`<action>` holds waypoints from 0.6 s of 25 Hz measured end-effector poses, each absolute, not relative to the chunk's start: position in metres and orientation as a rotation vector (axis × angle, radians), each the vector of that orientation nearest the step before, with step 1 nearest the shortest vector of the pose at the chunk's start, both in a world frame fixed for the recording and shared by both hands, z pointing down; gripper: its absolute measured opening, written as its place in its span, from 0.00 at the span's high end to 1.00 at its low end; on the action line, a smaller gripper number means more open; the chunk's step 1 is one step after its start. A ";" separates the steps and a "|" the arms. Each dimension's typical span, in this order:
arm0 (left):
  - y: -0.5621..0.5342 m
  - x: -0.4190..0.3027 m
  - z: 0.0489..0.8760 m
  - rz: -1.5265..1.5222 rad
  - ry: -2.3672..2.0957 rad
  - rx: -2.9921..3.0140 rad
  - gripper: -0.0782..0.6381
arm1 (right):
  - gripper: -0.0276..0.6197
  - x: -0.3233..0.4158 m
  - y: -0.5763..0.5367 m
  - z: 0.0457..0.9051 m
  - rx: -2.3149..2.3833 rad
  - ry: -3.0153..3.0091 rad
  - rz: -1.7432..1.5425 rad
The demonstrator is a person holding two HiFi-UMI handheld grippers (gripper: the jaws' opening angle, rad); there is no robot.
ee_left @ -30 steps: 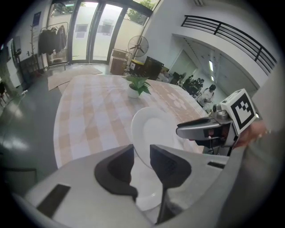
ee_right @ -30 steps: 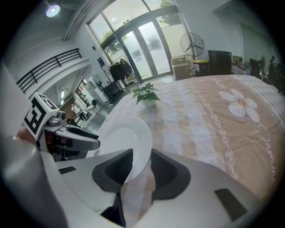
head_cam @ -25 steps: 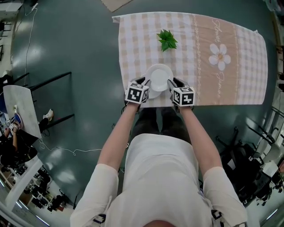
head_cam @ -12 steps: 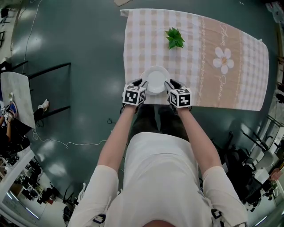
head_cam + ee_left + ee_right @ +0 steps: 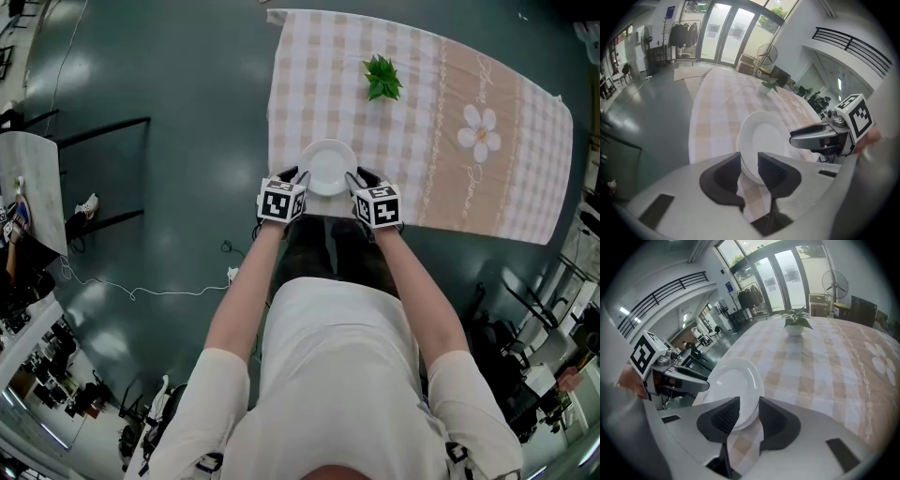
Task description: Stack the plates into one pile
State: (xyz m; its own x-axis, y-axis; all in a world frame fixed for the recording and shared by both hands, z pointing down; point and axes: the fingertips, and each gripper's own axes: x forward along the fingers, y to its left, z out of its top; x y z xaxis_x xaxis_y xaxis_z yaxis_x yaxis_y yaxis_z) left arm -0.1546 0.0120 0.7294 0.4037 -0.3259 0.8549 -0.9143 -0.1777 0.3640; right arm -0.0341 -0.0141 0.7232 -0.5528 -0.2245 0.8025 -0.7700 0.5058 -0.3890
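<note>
A small stack of white plates (image 5: 328, 168) is at the near edge of the checked tablecloth (image 5: 441, 178), held from both sides. My left gripper (image 5: 298, 178) is shut on the stack's left rim, and the rim of the plates (image 5: 764, 138) runs between its two dark pads (image 5: 776, 173). My right gripper (image 5: 355, 180) is shut on the right rim, with the plates (image 5: 733, 383) wedged between its pads (image 5: 726, 416). Each gripper view shows the opposite gripper across the stack. The stack looks slightly tilted. Whether it rests on the cloth I cannot tell.
A small green potted plant (image 5: 382, 77) stands farther back on the cloth, beyond the plates. A flower print (image 5: 479, 131) marks the cloth's right part. The cloth's left edge lies close to the left gripper. Dark floor with a cable (image 5: 159, 292) and a metal frame (image 5: 94, 178) lies to the left.
Both grippers have carried the plates together to the left across the cloth, nearer its left edge. The grip on both rims is unchanged.
</note>
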 end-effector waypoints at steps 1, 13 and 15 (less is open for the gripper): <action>0.013 -0.155 0.731 0.782 -1.093 1.713 0.73 | 0.73 -0.035 -0.014 0.724 0.805 -2.050 0.990; 0.015 -0.155 0.733 0.805 -1.141 1.726 0.64 | 0.73 -0.040 -0.015 0.718 0.755 -2.089 0.904; 0.016 -0.153 0.727 0.799 -1.148 1.731 0.64 | 0.73 -0.039 -0.013 0.713 0.738 -2.102 0.890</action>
State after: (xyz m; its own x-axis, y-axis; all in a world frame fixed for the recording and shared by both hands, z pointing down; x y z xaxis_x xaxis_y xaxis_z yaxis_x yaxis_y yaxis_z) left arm -0.1534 0.0165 0.7275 0.3644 -0.3604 0.8587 -0.9304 -0.1806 0.3191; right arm -0.0387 -0.0132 0.7131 -0.5726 -0.2173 0.7905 -0.7189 0.5967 -0.3566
